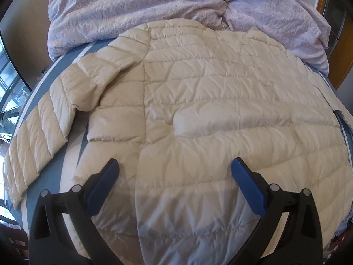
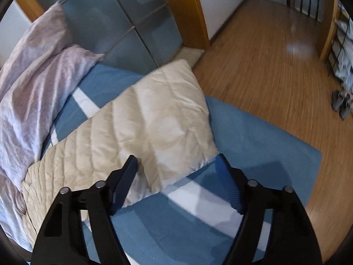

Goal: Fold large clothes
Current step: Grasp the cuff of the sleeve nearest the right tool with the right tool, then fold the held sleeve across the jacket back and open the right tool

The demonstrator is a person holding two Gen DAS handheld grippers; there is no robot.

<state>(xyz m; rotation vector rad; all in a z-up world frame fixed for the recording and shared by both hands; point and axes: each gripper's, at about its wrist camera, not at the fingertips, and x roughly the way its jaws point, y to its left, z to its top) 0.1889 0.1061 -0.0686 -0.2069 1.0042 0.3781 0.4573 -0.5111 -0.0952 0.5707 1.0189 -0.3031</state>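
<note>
A cream quilted puffer jacket (image 1: 198,101) lies spread flat on the blue-and-white bed sheet (image 1: 55,161), one sleeve (image 1: 37,141) stretched out to the left. My left gripper (image 1: 174,165) is open and empty, hovering over the jacket's near part. In the right wrist view the jacket's other sleeve (image 2: 154,121) lies across the sheet (image 2: 253,137) toward the bed edge. My right gripper (image 2: 176,161) is open and empty, just above the cuff end of that sleeve.
A crumpled lilac duvet (image 1: 154,6) is heaped at the far side of the bed and also shows in the right wrist view (image 2: 33,84). A wooden floor (image 2: 264,55), a frosted-glass wardrobe (image 2: 123,22) and a shoe rack (image 2: 339,50) are beside the bed.
</note>
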